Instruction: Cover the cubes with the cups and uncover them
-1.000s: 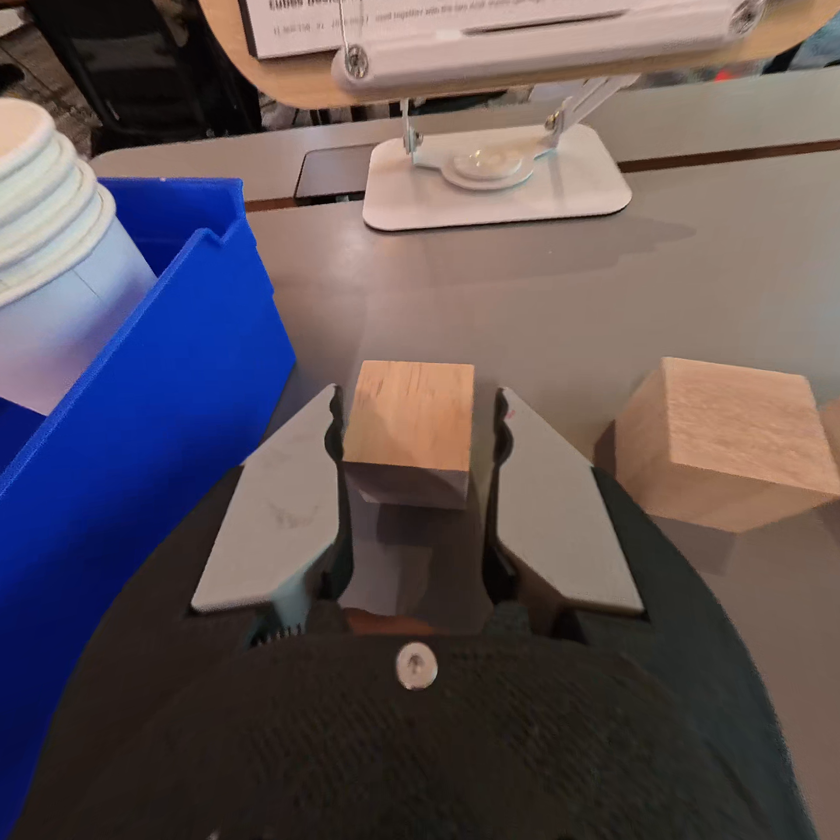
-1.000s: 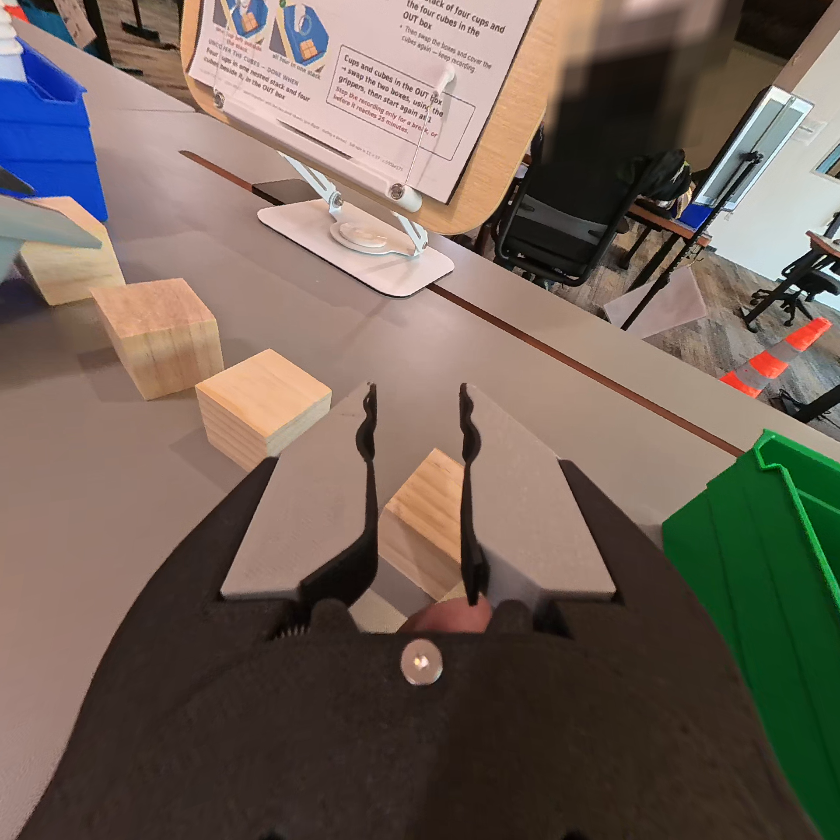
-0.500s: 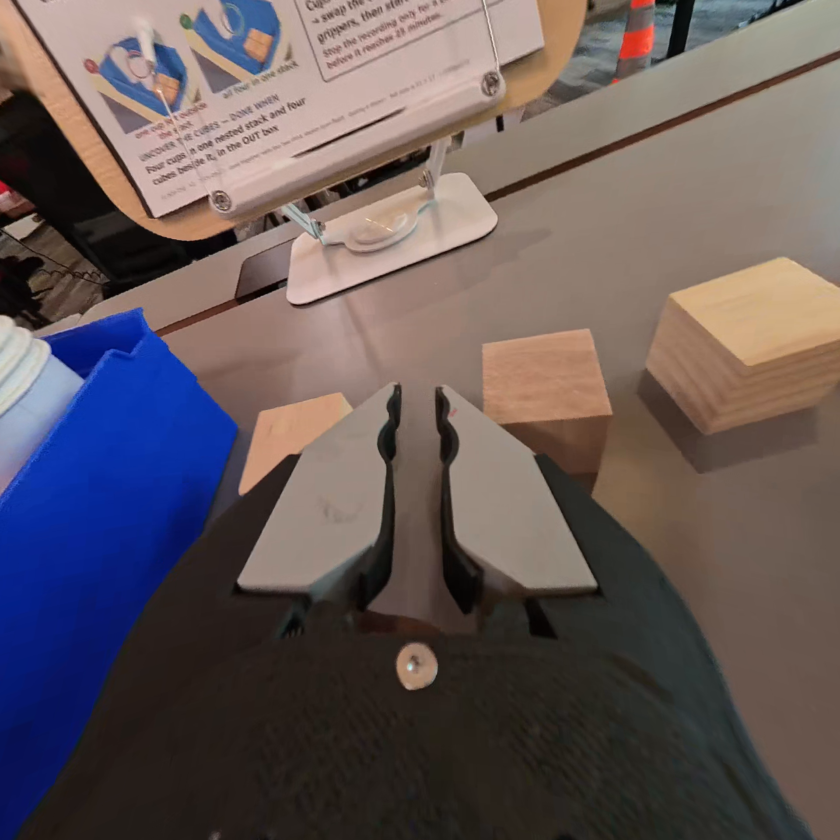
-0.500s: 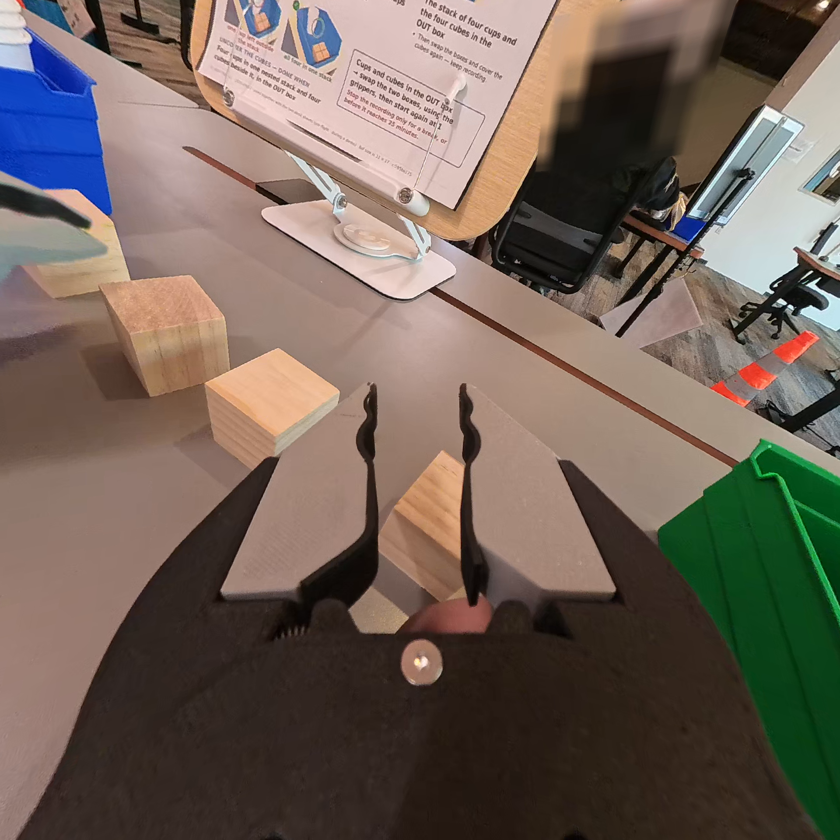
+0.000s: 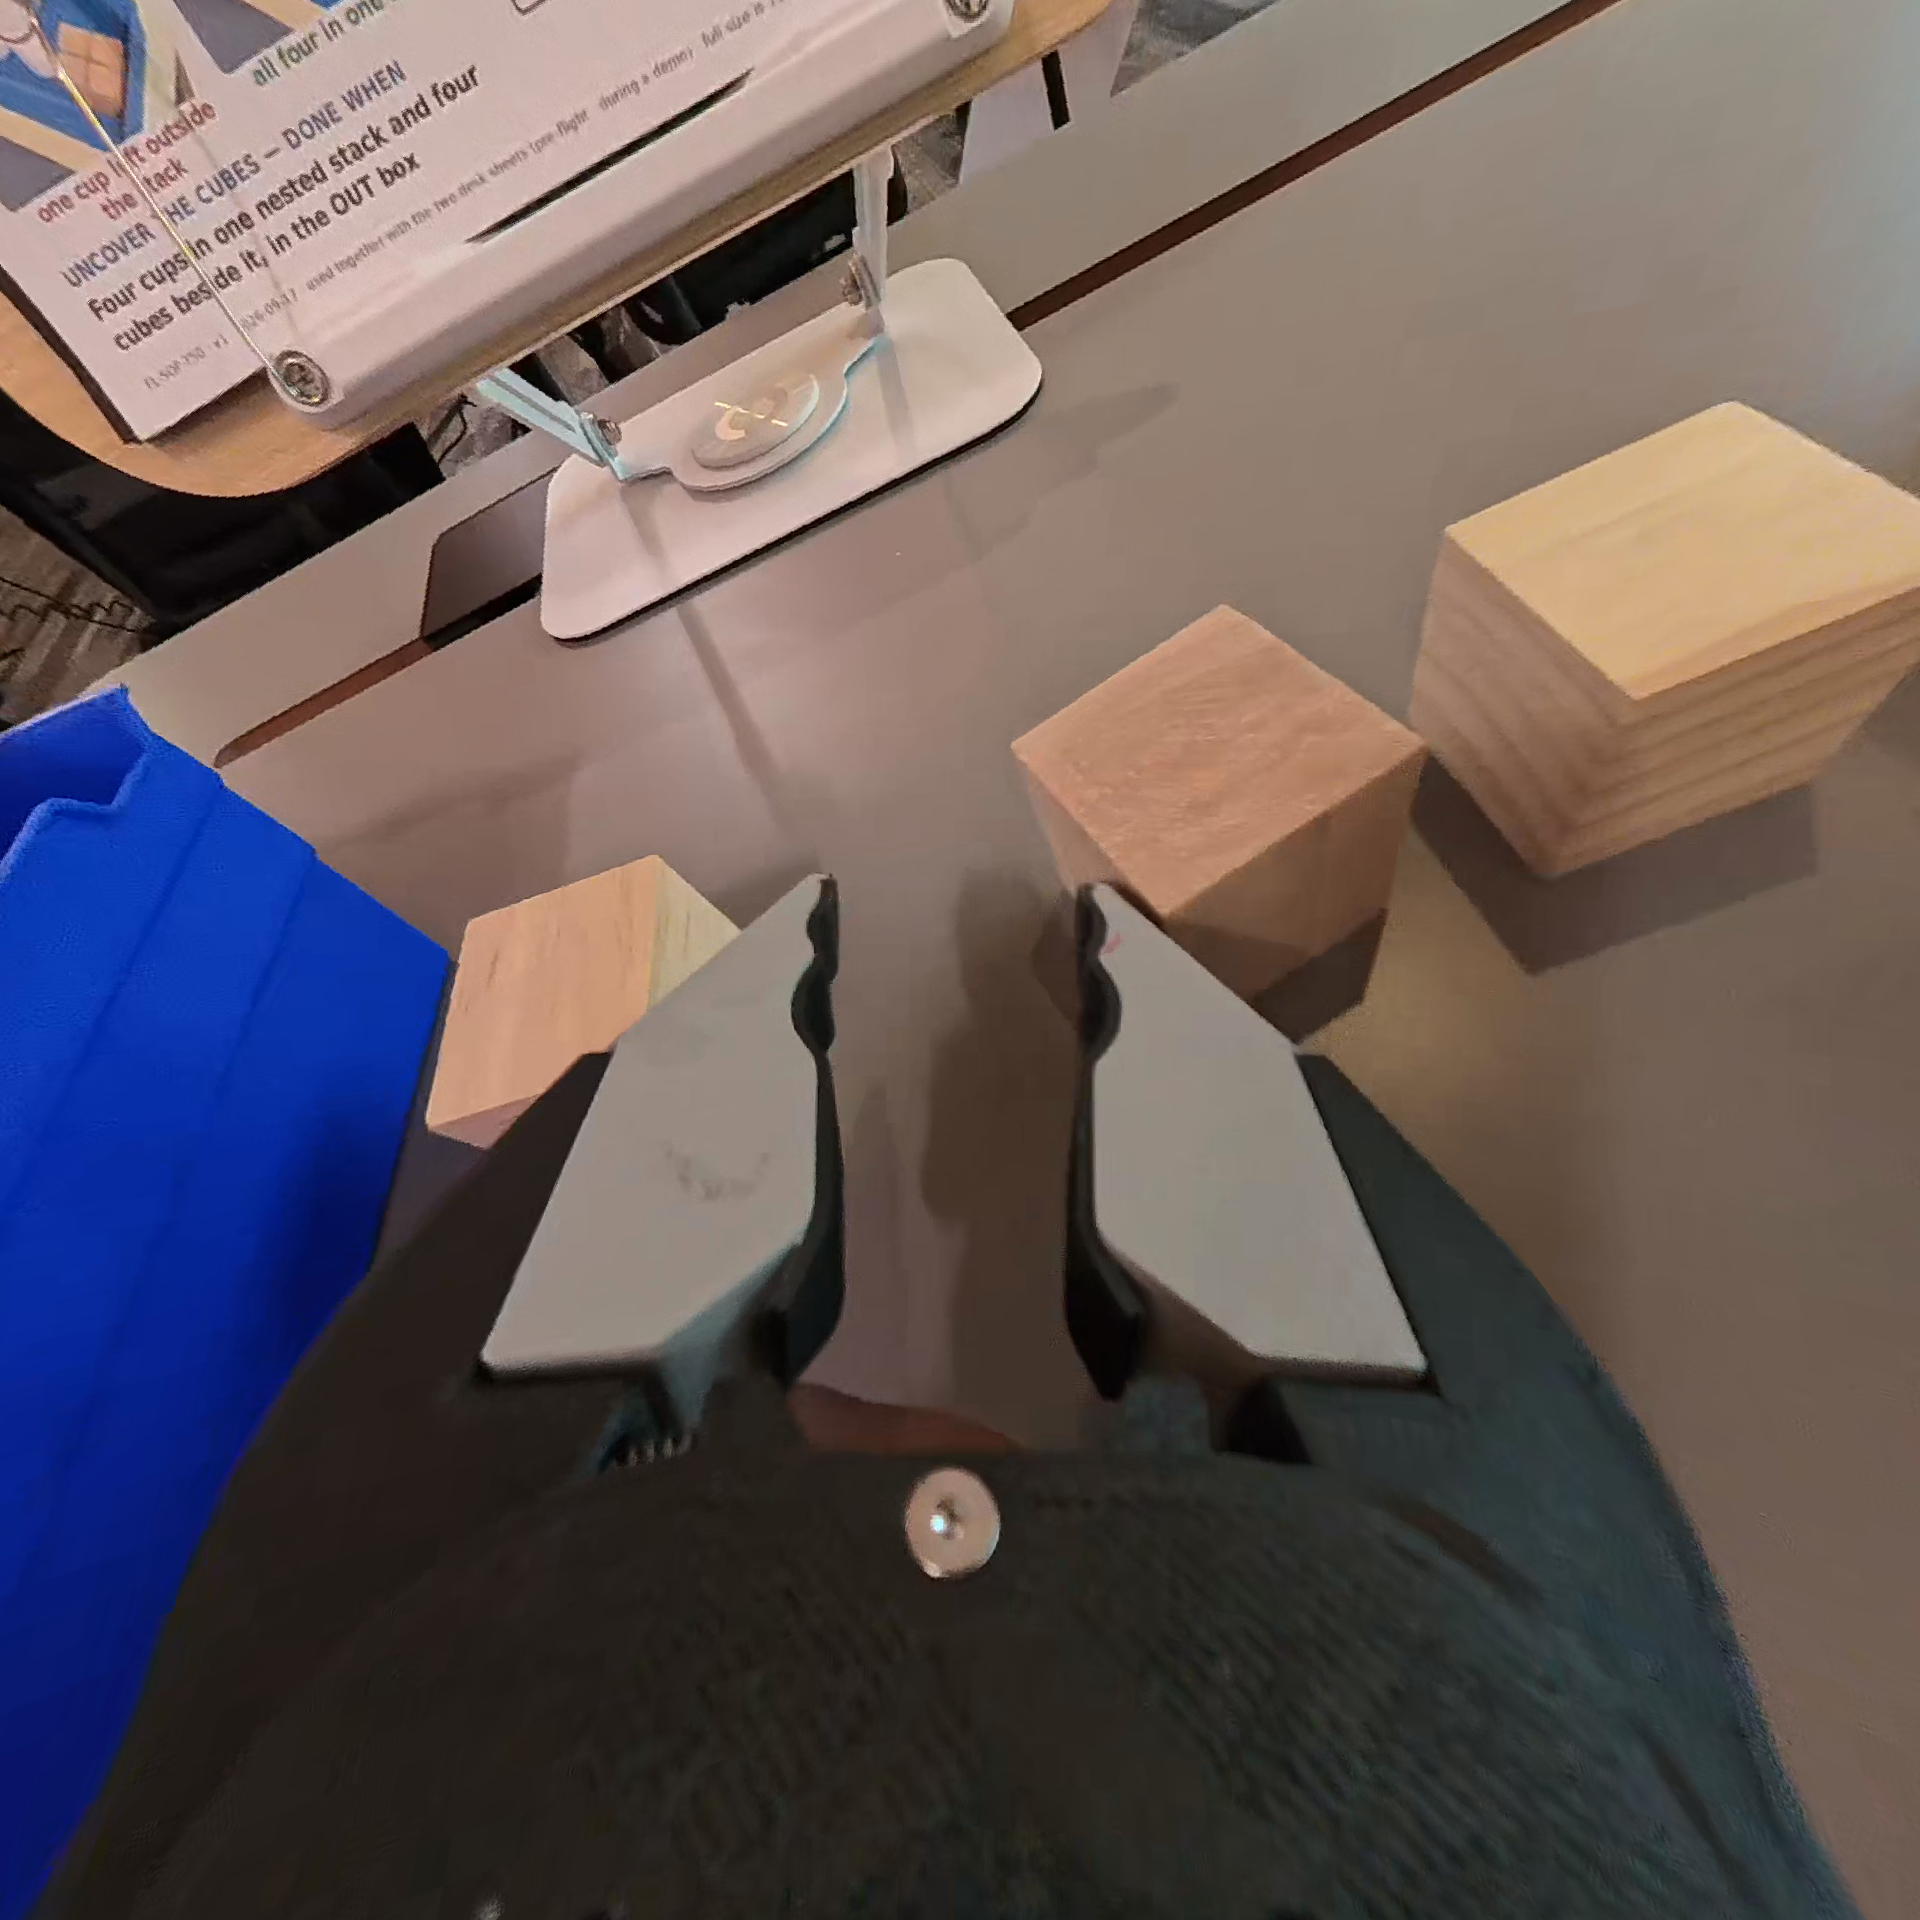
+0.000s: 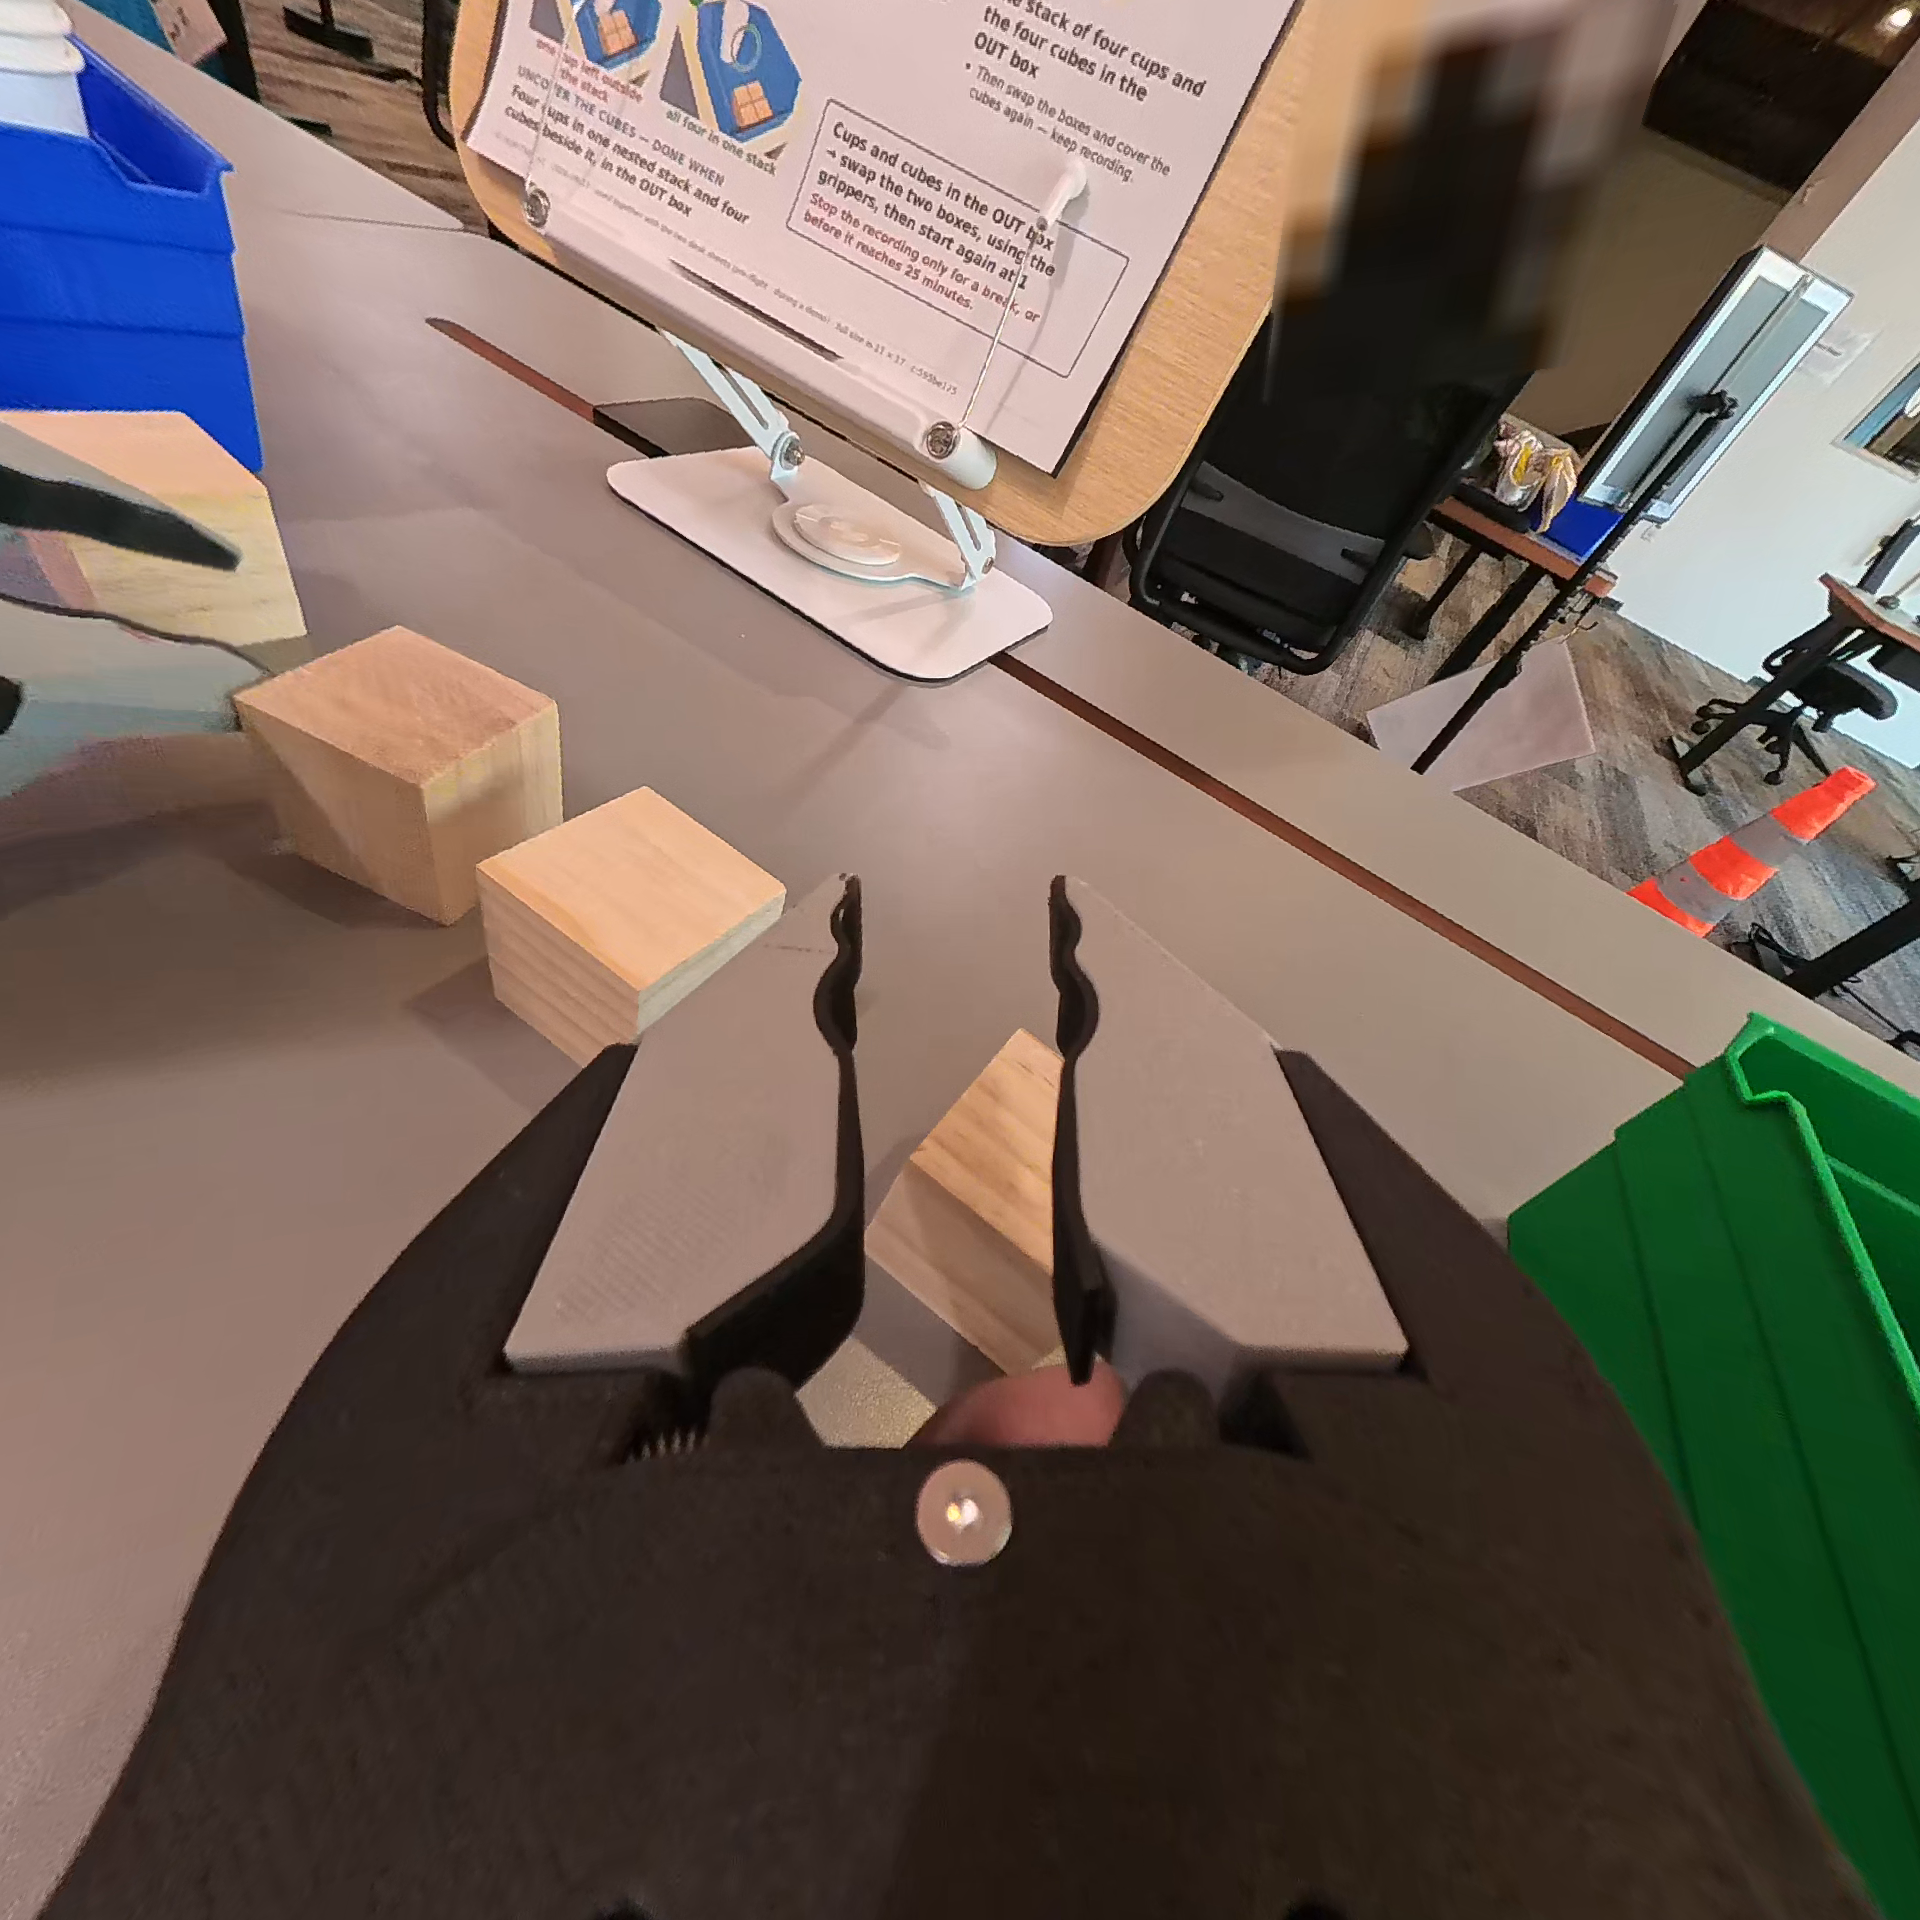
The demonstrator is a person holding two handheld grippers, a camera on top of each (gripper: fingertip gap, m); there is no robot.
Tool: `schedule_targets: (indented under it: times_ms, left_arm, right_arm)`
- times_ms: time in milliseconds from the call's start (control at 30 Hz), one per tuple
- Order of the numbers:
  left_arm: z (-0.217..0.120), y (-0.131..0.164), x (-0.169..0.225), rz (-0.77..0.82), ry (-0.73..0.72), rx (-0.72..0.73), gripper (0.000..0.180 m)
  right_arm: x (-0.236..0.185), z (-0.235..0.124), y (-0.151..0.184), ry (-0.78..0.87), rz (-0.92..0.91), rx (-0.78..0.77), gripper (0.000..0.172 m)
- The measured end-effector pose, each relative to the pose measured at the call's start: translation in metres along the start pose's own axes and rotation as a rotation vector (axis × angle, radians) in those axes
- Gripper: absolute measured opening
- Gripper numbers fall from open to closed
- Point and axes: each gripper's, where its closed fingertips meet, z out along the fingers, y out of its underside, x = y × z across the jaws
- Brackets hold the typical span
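**Left gripper off first cube, jaws parted again**

Since the earlier frames the left gripper (image 5: 954, 914) has left the cube it straddled beside the blue bin, drawn its fingers nearly together, and parted them again. It now points at bare grey table (image 5: 1558, 1195) between two cubes, with nothing between the fingers.

Left wrist view:
- Leftmost cube (image 5: 551, 987) on the table just beside the blue bin (image 5: 187, 1039), partly hidden behind the left finger.
- Second cube (image 5: 1216, 769) just right of the right fingertip; contact cannot be judged.
- Third, paler cube (image 5: 1662, 623) farther right, close beside the second.
- White stand base (image 5: 790, 447) at the far side, carrying a wooden board with a printed sheet (image 5: 416, 156).

Right wrist view:
- Right gripper (image 6: 954, 904) has not shifted; fingers apart at the same spread as before.
- Fourth cube (image 6: 987, 1195) sits on the table low in the gap, near the finger roots. It runs under the right finger; a clear strip of table shows between it and the left finger, so it is not clamped.
- Green bin (image 6: 1766, 1299) to the near right.
- Row of cubes runs away to the left; the left gripper's fingers show blurred at the left edge.
- White cups (image 6: 36, 62) stand in the blue bin at the far left. No cube is covered.
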Motion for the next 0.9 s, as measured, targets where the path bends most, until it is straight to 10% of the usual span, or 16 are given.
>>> schedule_targets:
  times_ms: [900]
  left_arm:
    - [-0.002,-0.027,0.067,0.259,0.181,0.139,0.027]
  right_arm:
    - [-0.104,0.02,0.013,-0.324,-0.151,-0.048,0.035]
